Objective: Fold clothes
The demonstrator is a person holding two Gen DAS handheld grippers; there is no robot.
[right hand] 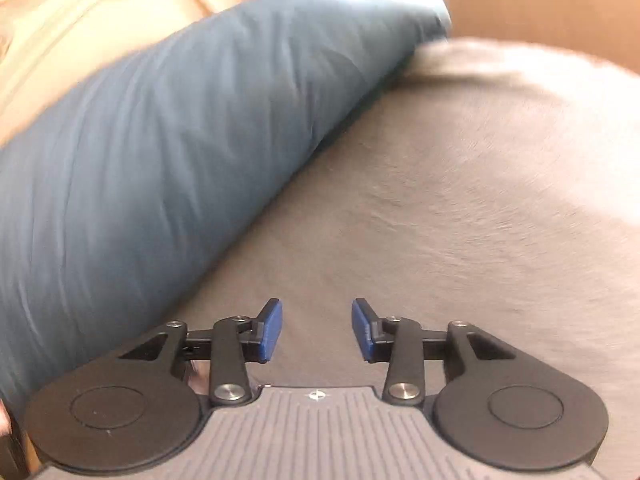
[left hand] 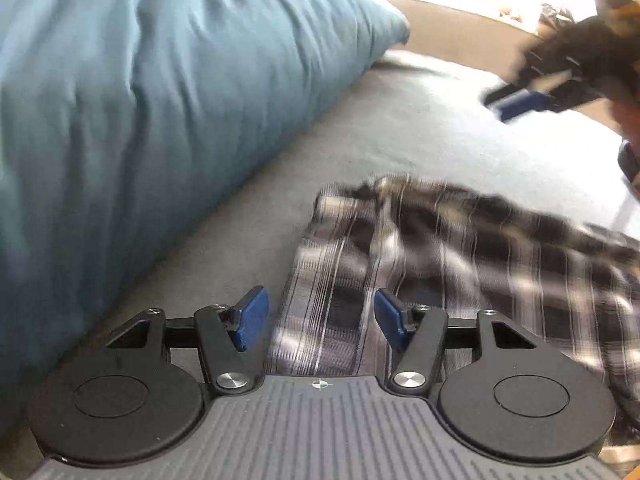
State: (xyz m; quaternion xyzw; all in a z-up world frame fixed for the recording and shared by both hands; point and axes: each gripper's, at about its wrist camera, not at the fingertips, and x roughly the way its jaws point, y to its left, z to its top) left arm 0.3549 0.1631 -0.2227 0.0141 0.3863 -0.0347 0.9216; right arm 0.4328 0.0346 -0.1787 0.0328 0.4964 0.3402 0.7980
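I have the plaid garment [left hand: 460,264] lying loosely bunched on the grey bed sheet [left hand: 420,128], to the right of the long blue pillow [left hand: 140,100] that runs along the left side. By my reading I am between grasps: the piece is down on the bed and not yet squared into a fold.

My left gripper [left hand: 320,320] hangs over the near left edge of the garment with its fingers spread; cloth shows in the gap between them, but I see no pad pressing on it, so nothing is held there. My right gripper [right hand: 317,330] looks onto bare sheet beside the pillow, its fingers apart with nothing between them. From the left wrist view it sits blurred at the far right [left hand: 520,98], well clear of the cloth.

Next I would judge it best to bring the right gripper back to the far right edge of the garment, lower the left onto the near edge, and pinch both corners before lifting. The loose bunching may hide which layer is the true edge.
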